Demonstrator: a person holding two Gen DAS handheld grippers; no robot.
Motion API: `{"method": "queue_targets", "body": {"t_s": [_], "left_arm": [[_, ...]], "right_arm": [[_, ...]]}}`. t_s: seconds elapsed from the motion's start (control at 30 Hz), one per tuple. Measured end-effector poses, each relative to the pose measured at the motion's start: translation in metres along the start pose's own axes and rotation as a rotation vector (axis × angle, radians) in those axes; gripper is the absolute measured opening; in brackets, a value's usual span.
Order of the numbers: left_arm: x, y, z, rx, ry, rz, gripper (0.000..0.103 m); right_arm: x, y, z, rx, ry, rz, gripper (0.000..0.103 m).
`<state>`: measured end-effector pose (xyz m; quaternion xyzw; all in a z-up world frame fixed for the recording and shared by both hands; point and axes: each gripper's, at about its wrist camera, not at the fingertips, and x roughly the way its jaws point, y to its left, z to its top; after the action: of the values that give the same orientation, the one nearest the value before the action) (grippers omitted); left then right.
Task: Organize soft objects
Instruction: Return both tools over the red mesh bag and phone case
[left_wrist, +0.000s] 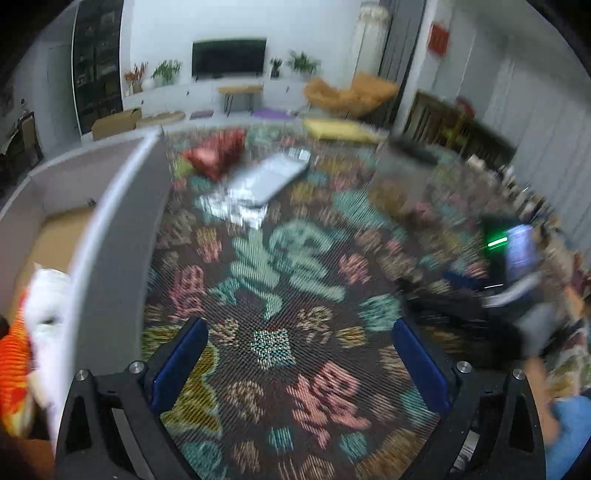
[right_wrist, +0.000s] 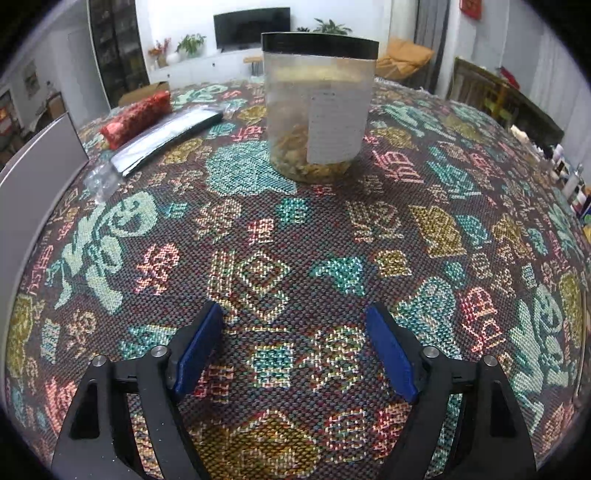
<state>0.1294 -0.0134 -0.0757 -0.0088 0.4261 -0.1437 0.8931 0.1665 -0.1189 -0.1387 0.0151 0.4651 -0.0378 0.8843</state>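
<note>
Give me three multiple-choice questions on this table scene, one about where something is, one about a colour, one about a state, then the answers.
1. Where is the red pouch relative to the jar in the right wrist view?
A. Left of it
B. Right of it
C. Inside it

2. What colour is the jar's lid?
A. White
B. Black
C. Red

3. What is between the right gripper fingers?
A. The jar
B. The pouch
C. Nothing

Answers: 1 A, the pouch lies at the cloth's far left, apart from the jar. 2 B, a dark band caps the clear wall. 3 C, only tablecloth shows between the spread blue pads.
</note>
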Motion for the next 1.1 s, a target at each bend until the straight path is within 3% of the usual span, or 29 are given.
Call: {"method": "queue_targets", "body": {"t_s": [0.13, 0.27, 0.77, 0.97, 1.1], "left_arm": [[0.054, 0.000, -0.001, 0.014, 0.067, 0.109, 0.100], [0.082, 0.006, 0.000, 0.058, 0.090, 0.161, 0.100], [0.099, 0.023, 0.007, 0.028, 0.066, 0.137, 0.103], [0.096, 0.025, 0.006, 0.039, 0.108, 0.138, 0.103], [0.090, 0.028, -0.004, 0.034, 0.070, 0.134, 0.103]], "right_arm": [[-0.001, 0.002, 0.002, 0.012, -0.002, 0.006, 0.087], [0.001, 0.002, 0.004, 0.015, -0.007, 0.005, 0.087], [0.002, 0.005, 0.004, 0.016, -0.011, -0.001, 0.090], [0.001, 0.004, 0.003, 0.015, -0.014, -0.002, 0.090], [0.001, 0.004, 0.002, 0.015, -0.017, -0.006, 0.090]]}}
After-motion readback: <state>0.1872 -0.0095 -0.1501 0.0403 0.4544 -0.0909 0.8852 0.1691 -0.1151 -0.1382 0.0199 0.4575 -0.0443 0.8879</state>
